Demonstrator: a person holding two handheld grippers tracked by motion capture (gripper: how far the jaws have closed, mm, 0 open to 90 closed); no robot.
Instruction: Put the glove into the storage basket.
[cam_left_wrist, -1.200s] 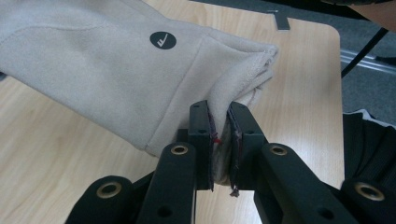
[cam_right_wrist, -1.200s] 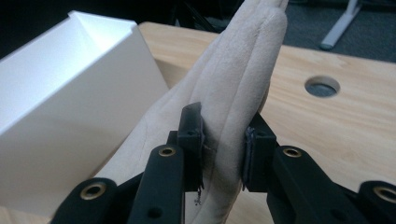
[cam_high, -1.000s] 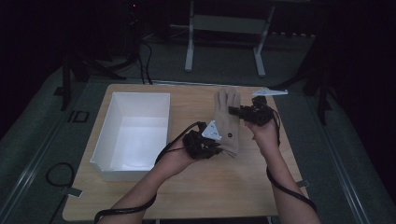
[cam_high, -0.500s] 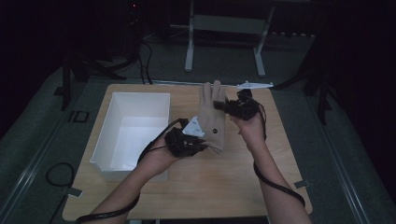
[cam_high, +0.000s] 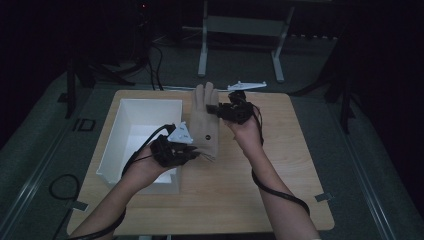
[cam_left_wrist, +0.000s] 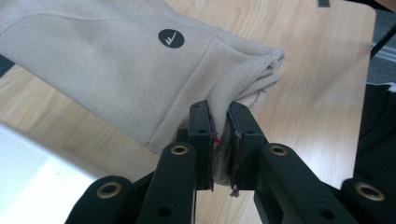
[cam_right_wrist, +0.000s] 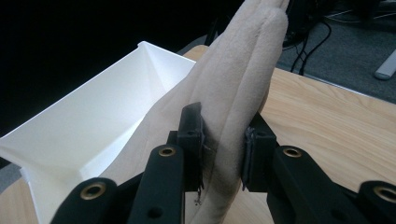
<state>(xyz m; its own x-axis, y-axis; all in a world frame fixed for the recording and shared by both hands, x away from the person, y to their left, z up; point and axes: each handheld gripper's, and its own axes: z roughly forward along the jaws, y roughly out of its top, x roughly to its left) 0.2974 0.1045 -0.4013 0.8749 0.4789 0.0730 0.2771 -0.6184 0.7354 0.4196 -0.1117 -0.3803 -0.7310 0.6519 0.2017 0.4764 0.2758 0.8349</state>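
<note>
On the wooden table (cam_high: 280, 200) sits a white bin (cam_high: 131, 135) at left, w/ a beige glove (cam_high: 204, 122) held above the tabletop just right of it, stretched btwn my two grippers. Glove runs lengthwise away from me, fingers pointing to the far edge, cuff toward me, small dark round logo (cam_left_wrist: 171, 38) near the cuff. My right gripper (cam_right_wrist: 223, 158) is clamped across the finger end; fabric fills the gap btwn both pads. My left gripper (cam_left_wrist: 222, 140) is pinched tight on a bunched corner of the cuff hem, jaws nearly together w/ cloth squeezed btwn them.
</note>
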